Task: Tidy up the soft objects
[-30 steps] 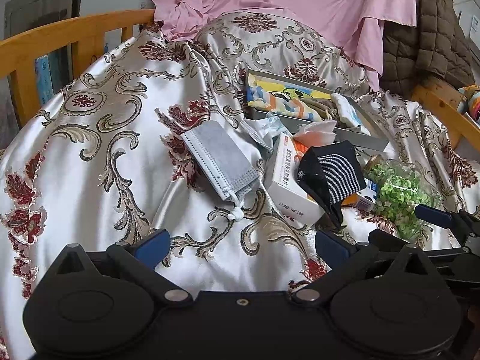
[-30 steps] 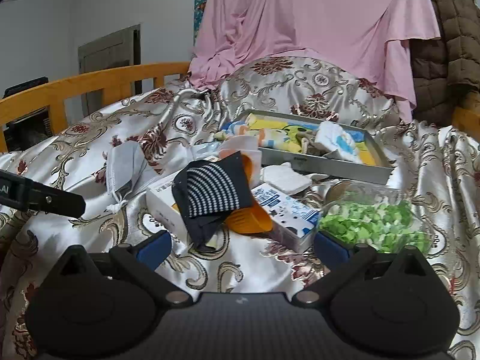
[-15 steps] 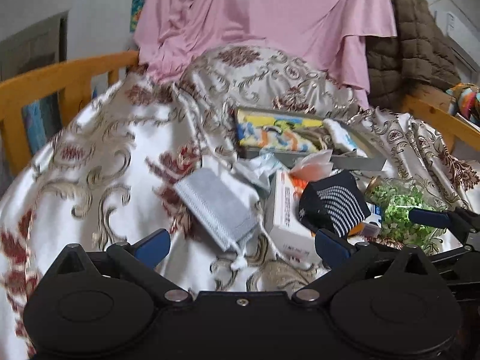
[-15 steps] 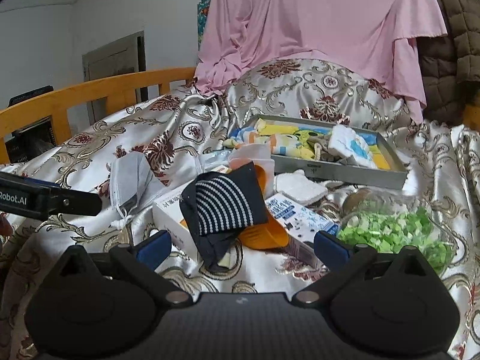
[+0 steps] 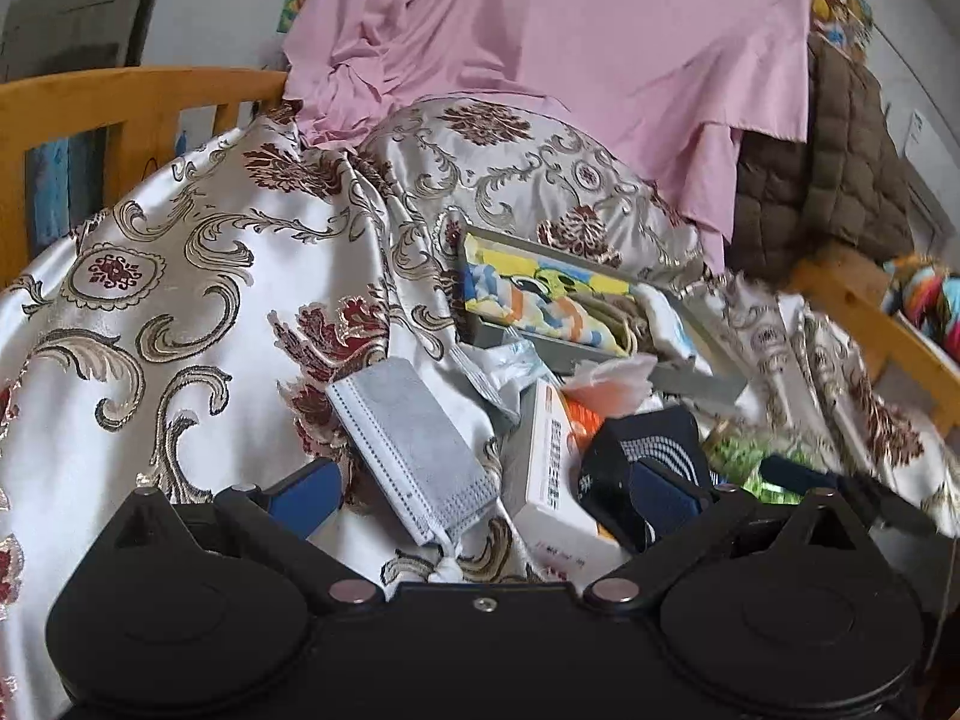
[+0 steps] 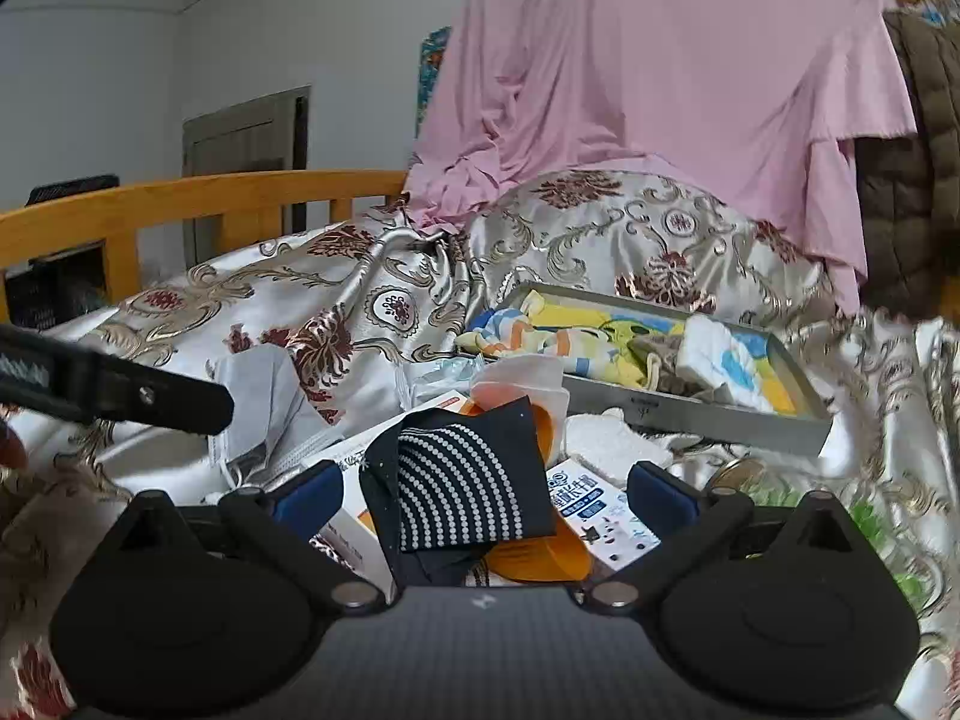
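A grey face mask (image 5: 414, 444) lies on the patterned satin cover, and my left gripper (image 5: 480, 495) stands open around its near end. A navy sock with white dotted stripes (image 6: 468, 498) is draped over a white box and an orange item; my right gripper (image 6: 480, 495) is open with the sock between its fingers. The same sock (image 5: 648, 450) shows at the right of the left wrist view, and the mask (image 6: 264, 402) at the left of the right wrist view. Behind them a grey tray (image 6: 696, 414) holds a colourful cloth (image 6: 588, 330) and folded white cloths.
White medicine boxes (image 5: 552, 474), an orange scoop-like item (image 6: 540, 558), a white pad (image 6: 612, 444) and a clear bag of green bits (image 5: 744, 456) crowd the pile. A wooden bed rail (image 6: 198, 198) runs at the left. Pink fabric (image 6: 660, 72) and a brown quilted jacket (image 5: 840, 162) hang behind.
Both grippers have moved forward and lower towards the pile. The mask now sits between the left fingers and the sock between the right fingers. Nothing has been taken hold of.
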The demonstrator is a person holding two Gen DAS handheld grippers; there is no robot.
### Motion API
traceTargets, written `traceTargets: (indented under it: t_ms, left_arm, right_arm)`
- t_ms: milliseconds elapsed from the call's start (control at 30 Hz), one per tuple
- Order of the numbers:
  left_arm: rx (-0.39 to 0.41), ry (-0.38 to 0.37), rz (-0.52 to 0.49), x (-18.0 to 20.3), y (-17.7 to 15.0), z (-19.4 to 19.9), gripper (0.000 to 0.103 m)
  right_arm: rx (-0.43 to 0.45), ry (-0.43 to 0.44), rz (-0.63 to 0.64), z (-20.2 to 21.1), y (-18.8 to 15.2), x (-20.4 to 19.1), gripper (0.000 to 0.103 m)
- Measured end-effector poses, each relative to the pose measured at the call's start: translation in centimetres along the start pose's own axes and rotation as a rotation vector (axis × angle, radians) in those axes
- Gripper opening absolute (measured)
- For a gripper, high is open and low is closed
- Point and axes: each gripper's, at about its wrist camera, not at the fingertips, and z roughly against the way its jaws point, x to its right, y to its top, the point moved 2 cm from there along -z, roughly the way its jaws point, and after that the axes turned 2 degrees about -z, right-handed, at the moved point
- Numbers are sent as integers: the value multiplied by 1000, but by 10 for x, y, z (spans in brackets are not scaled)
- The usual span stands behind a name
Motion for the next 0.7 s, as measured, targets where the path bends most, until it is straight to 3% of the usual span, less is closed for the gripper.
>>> traceTargets:
  t_ms: [233, 433, 700]
  left_arm:
    - [30, -16, 47, -3, 7, -22, 101]
    - [17, -80, 45, -2, 3, -30, 100]
    - [-11, -37, 65, -10, -2, -40, 98]
  right_arm:
    - [-6, -14, -11, -12, 2, 0, 103]
    - [-8, -9, -10, -20, 3, 2, 102]
    - [-5, -8, -2, -27, -5, 0, 97]
